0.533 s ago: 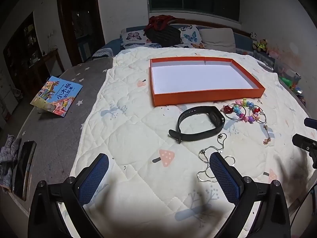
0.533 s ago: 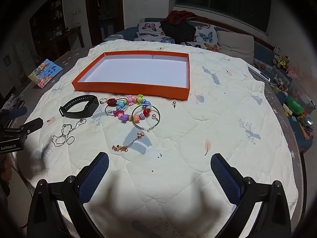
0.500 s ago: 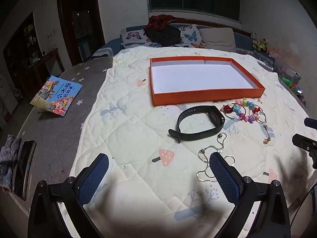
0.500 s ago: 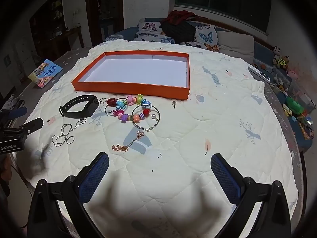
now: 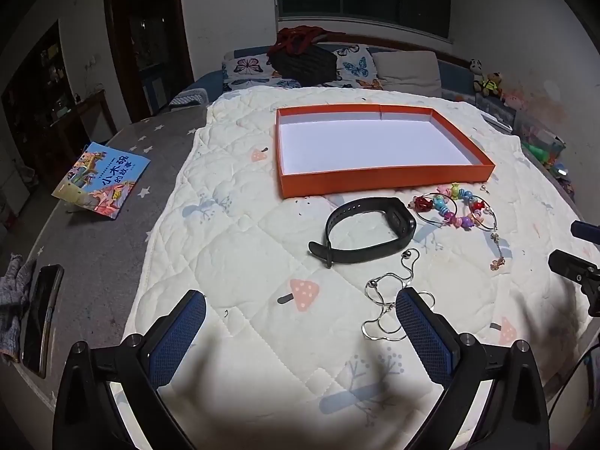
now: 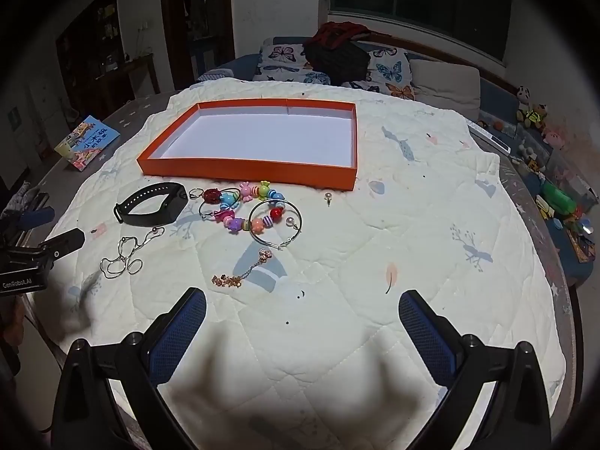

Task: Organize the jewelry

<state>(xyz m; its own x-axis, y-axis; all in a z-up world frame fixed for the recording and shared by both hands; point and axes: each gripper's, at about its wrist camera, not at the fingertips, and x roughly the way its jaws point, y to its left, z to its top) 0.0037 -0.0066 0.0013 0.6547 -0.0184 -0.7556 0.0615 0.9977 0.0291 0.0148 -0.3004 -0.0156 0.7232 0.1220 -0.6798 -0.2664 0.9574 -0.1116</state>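
An empty orange tray (image 5: 382,178) (image 6: 243,168) lies on a white quilt. In front of it lie a black wristband (image 5: 365,230) (image 6: 150,204), a colourful bead bracelet (image 5: 452,208) (image 6: 247,206), a silver bangle (image 6: 275,223), a thin silver chain (image 5: 390,300) (image 6: 125,257), a gold chain (image 5: 497,249) (image 6: 243,272) and a small stud (image 6: 328,198). My left gripper (image 5: 300,326) is open and empty, its right finger beside the silver chain. My right gripper (image 6: 302,322) is open and empty, just in front of the gold chain.
A picture book (image 5: 101,180) and a phone (image 5: 41,318) lie on the grey starred cloth to the left. A sofa with butterfly cushions (image 5: 337,67) stands behind the table. Toys (image 6: 555,191) sit at the far right edge.
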